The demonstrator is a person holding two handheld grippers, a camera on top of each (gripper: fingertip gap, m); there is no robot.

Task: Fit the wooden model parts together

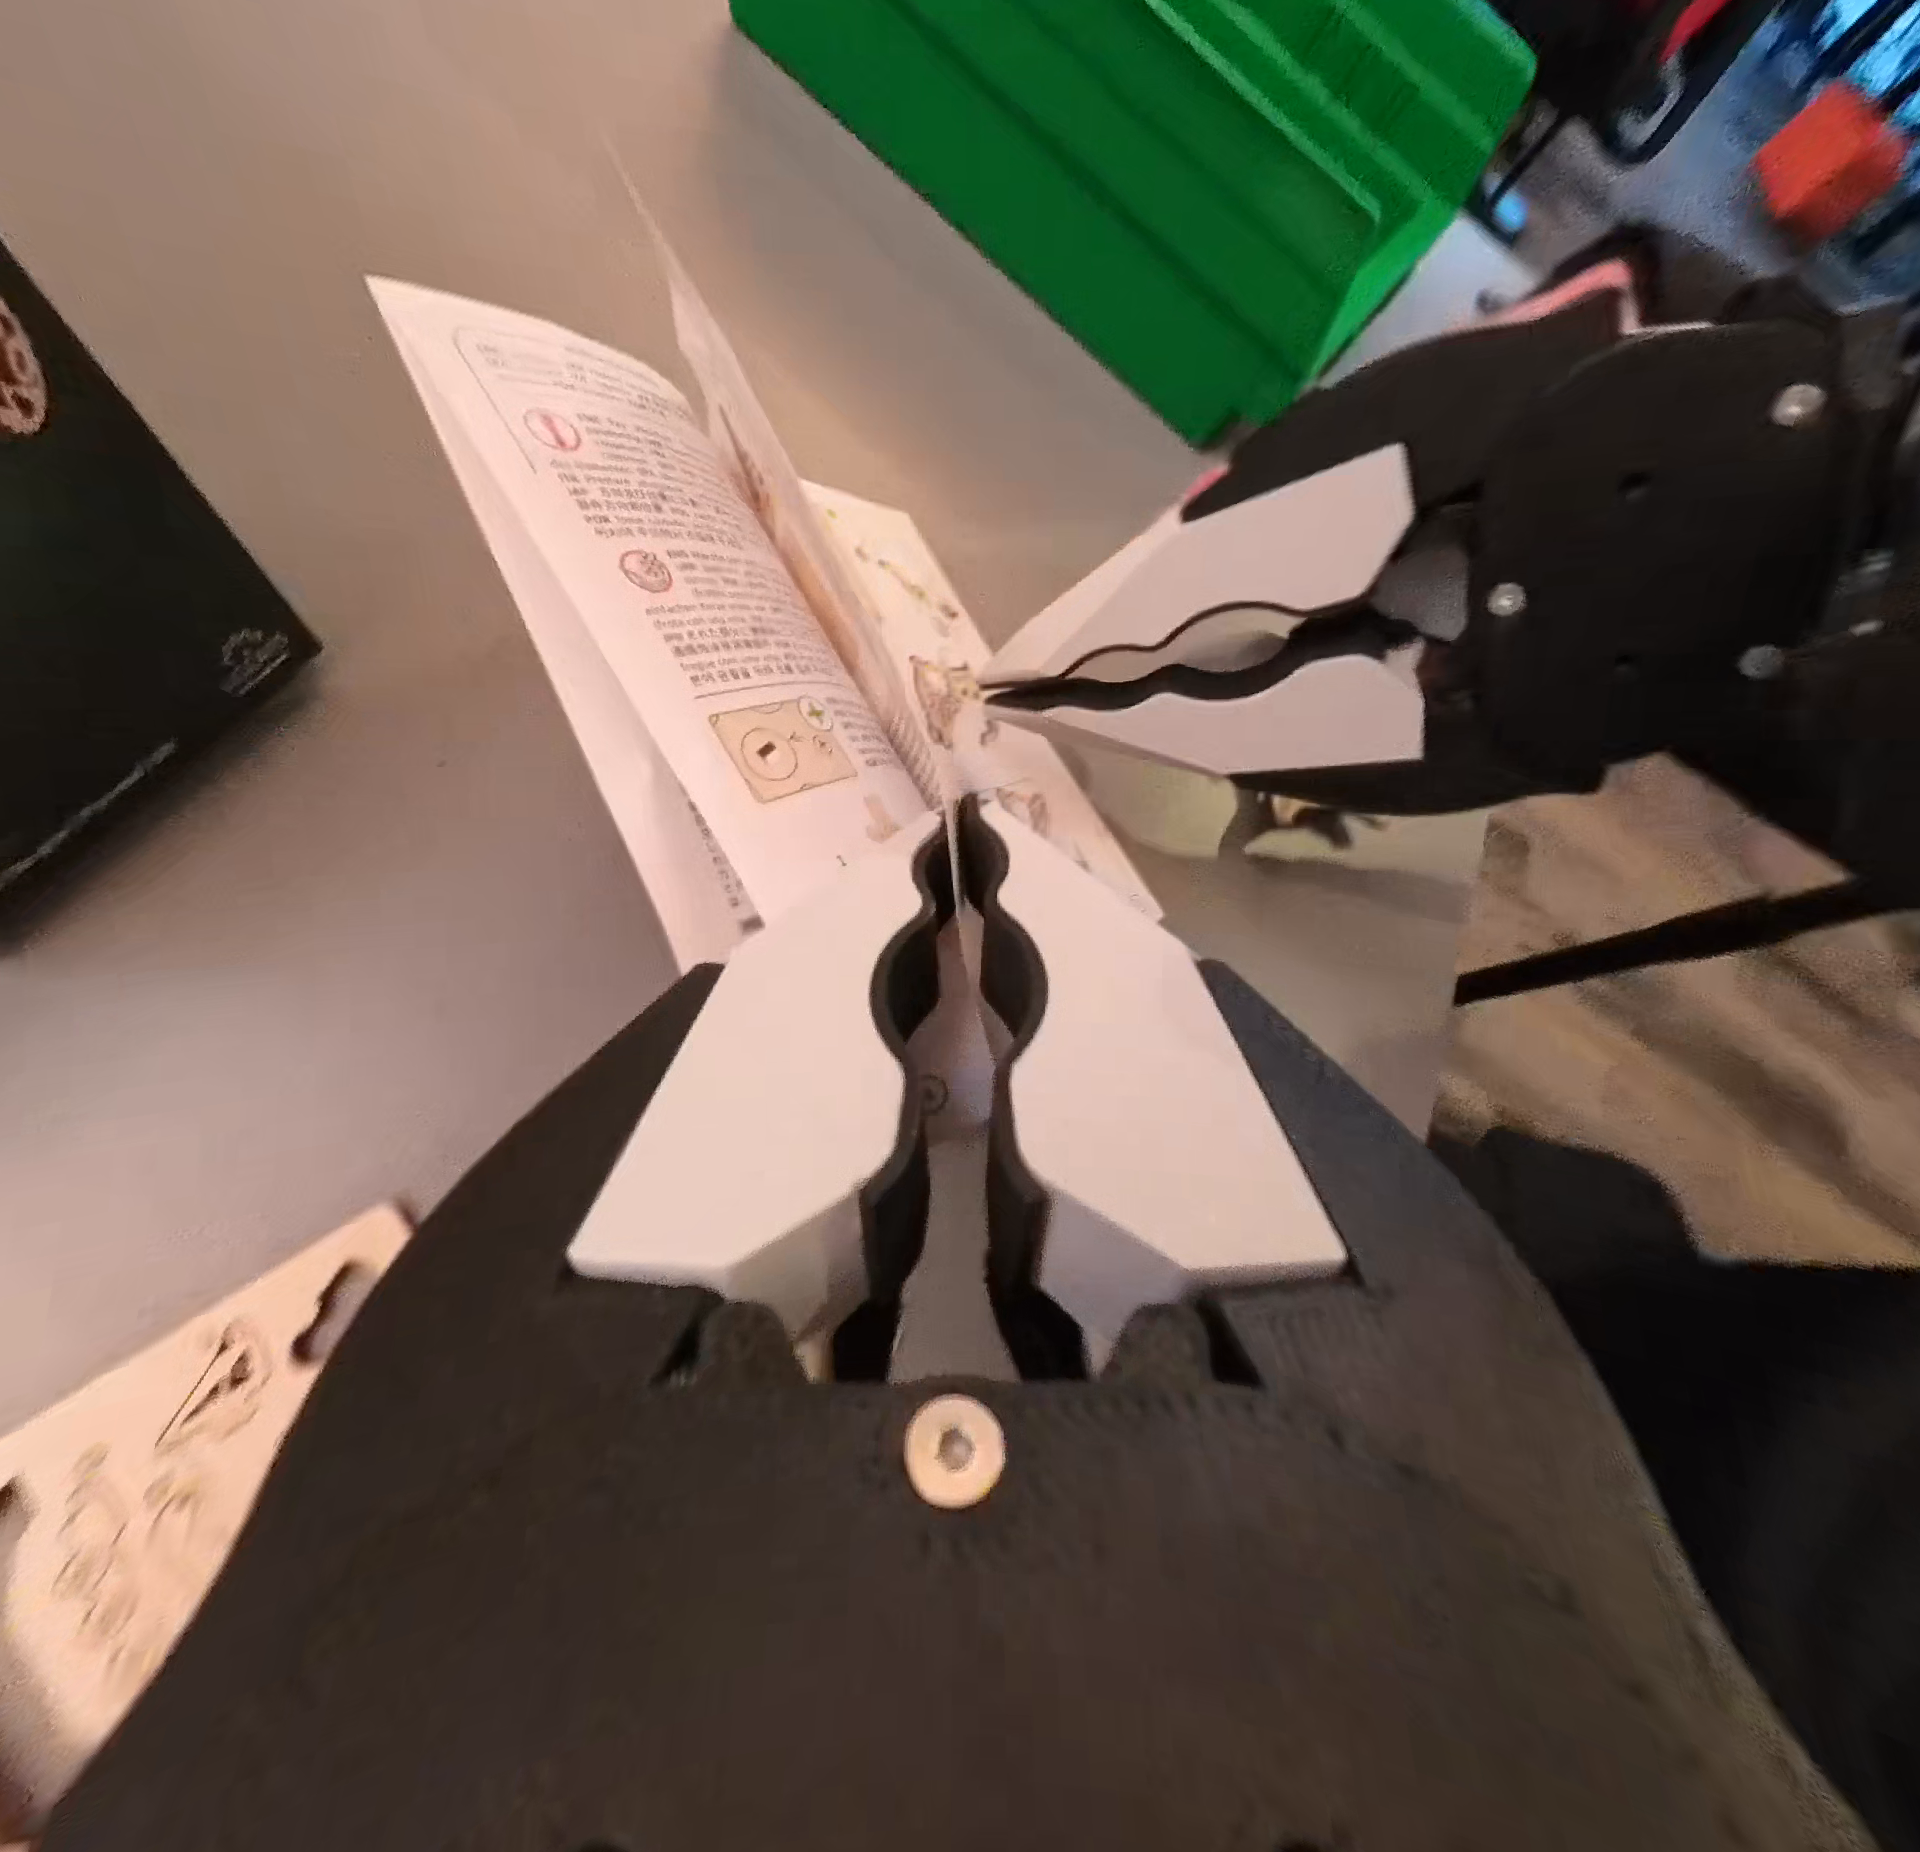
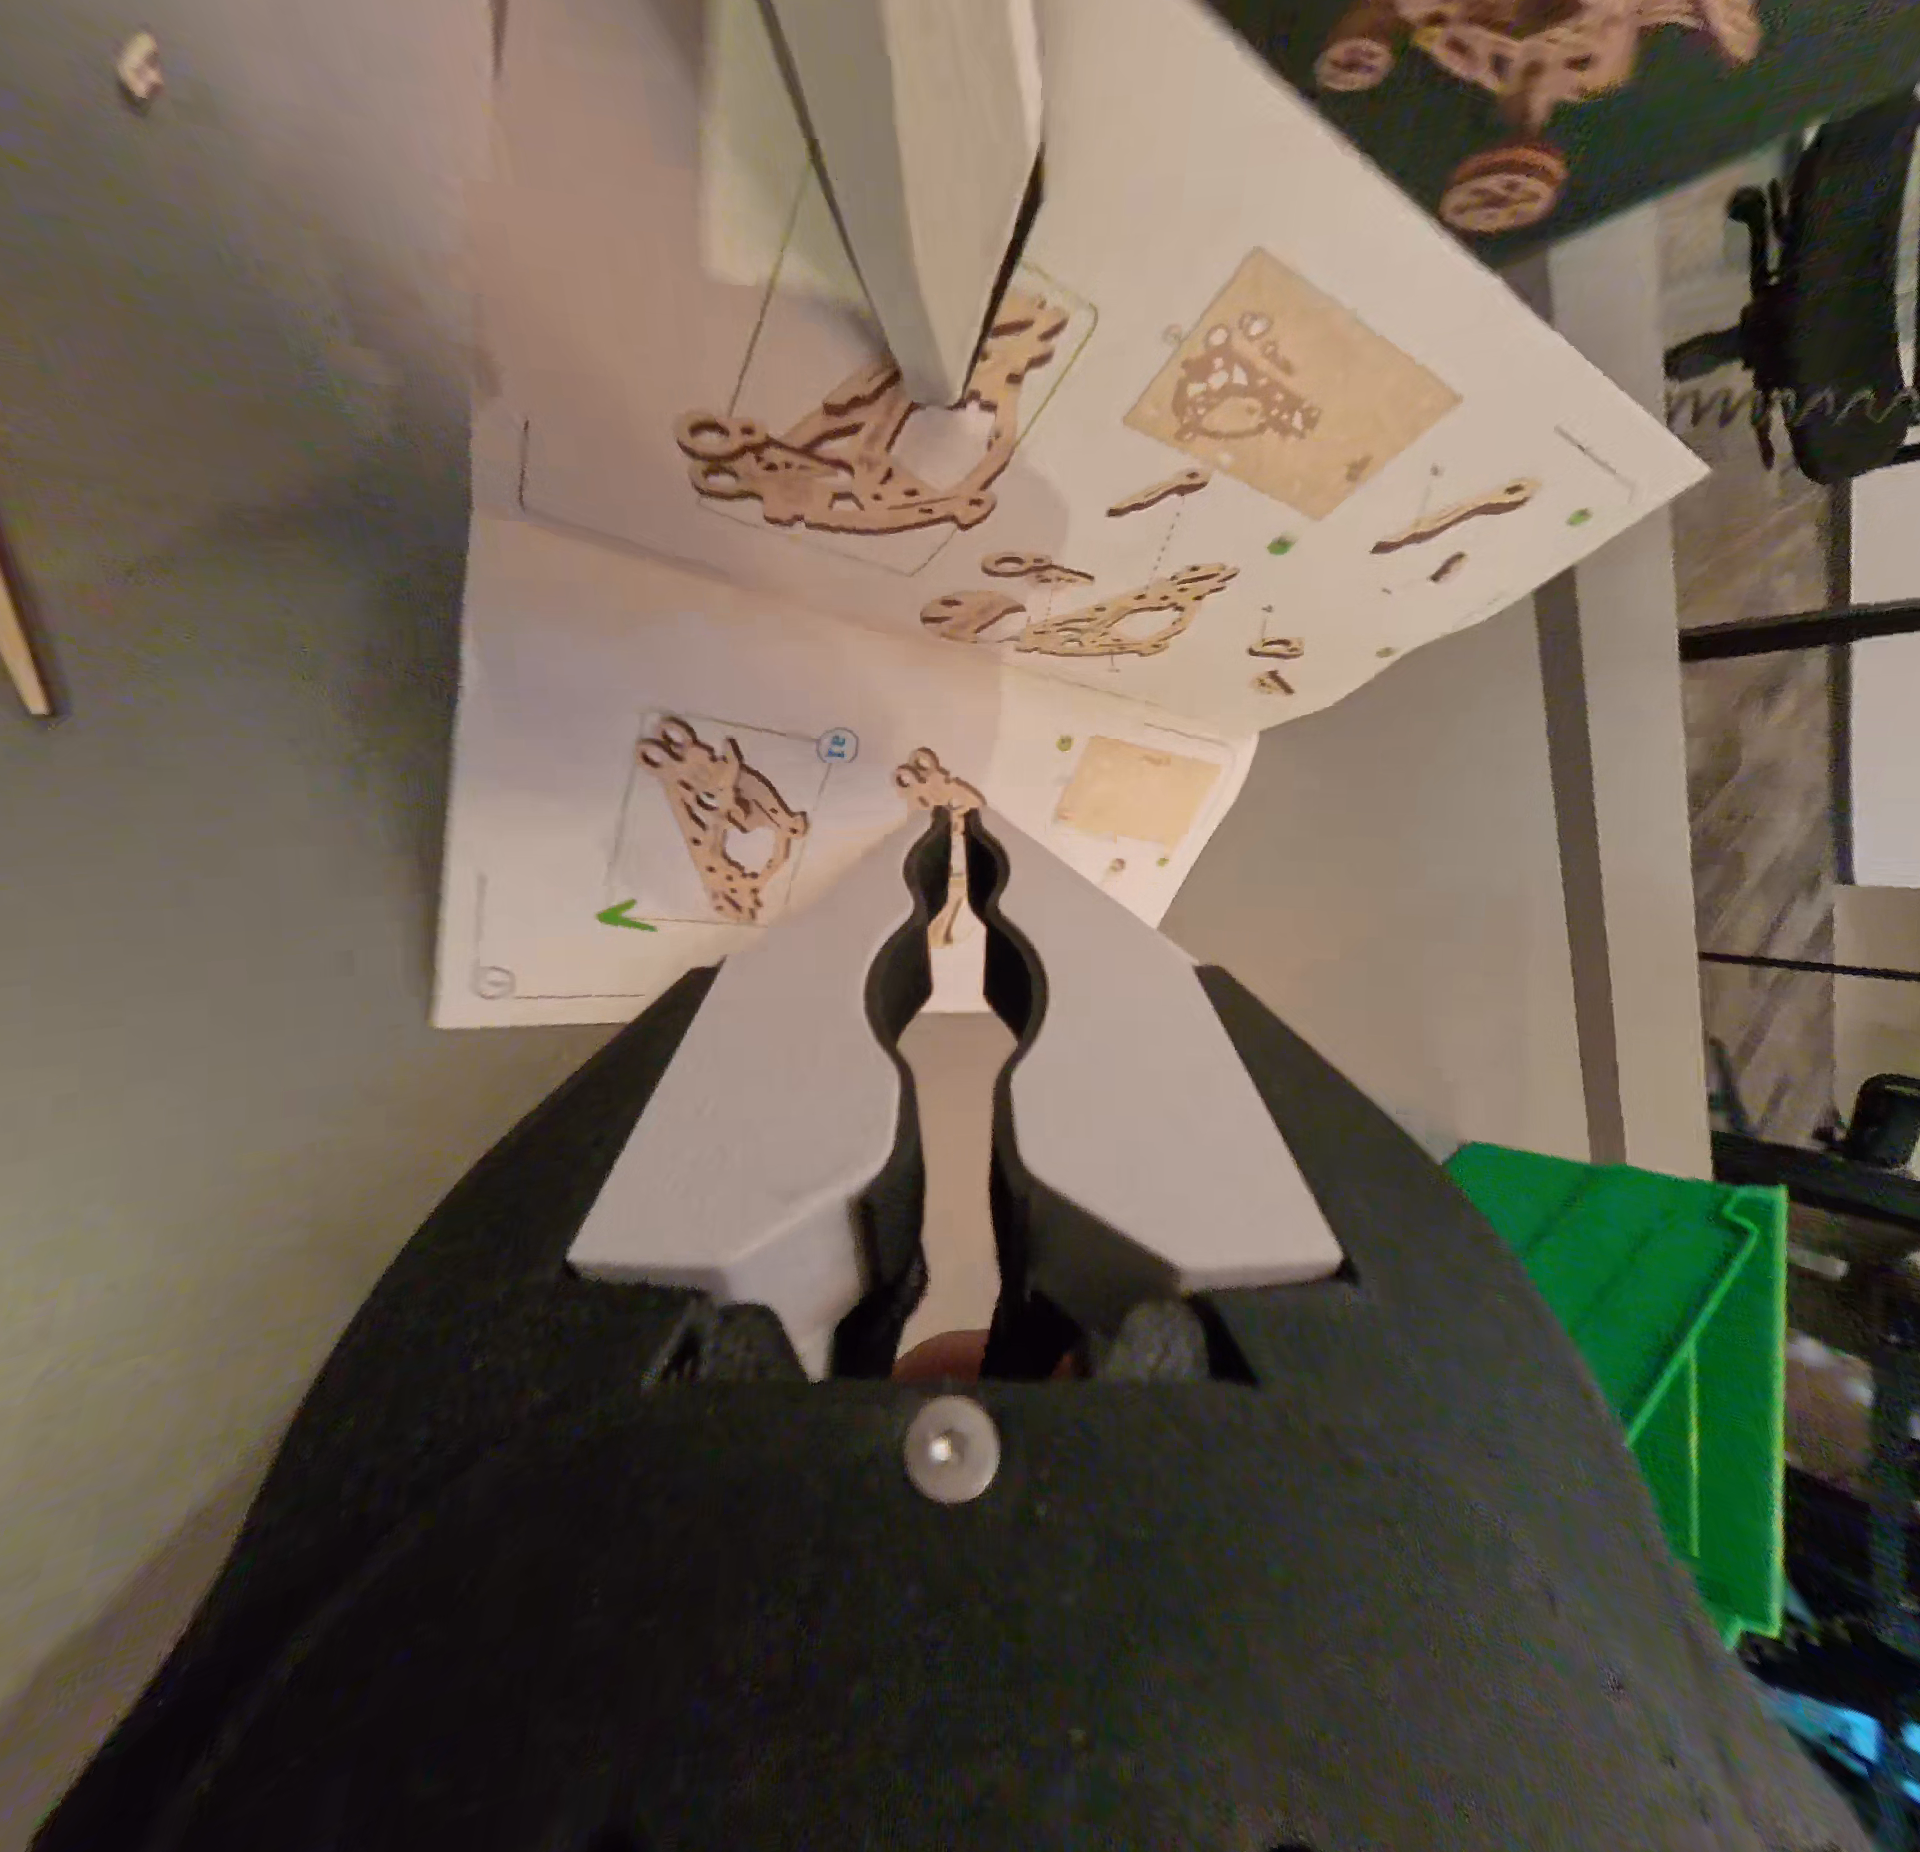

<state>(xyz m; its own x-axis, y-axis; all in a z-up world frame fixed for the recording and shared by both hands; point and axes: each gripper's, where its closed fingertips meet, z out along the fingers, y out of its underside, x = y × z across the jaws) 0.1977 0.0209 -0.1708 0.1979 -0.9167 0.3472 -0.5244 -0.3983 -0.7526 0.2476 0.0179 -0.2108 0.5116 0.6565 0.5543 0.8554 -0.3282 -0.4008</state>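
Observation:
An instruction booklet [image 1: 665,576] lies open on the grey table [image 1: 260,971]. My left gripper [image 1: 958,815] is shut on one thin page [image 1: 727,368], which stands upright between its pads. In the right wrist view the left gripper [image 2: 951,389] comes down from the top and holds that page [image 2: 1299,368] lifted and curved. My right gripper [image 2: 951,815] is shut, with its tips on the lower booklet page [image 2: 623,659] over a printed part drawing. It enters the left wrist view from the right [image 1: 987,690]. A wooden parts sheet [image 1: 156,1439] lies at the lower left.
A black kit box [image 1: 104,607] lies to the left and also shows in the right wrist view [image 2: 1558,67]. A green bin [image 1: 1143,140] stands behind the booklet and appears again [image 2: 1662,1490]. A small wooden piece [image 2: 140,67] and a wooden sheet edge [image 2: 26,639] lie on the table.

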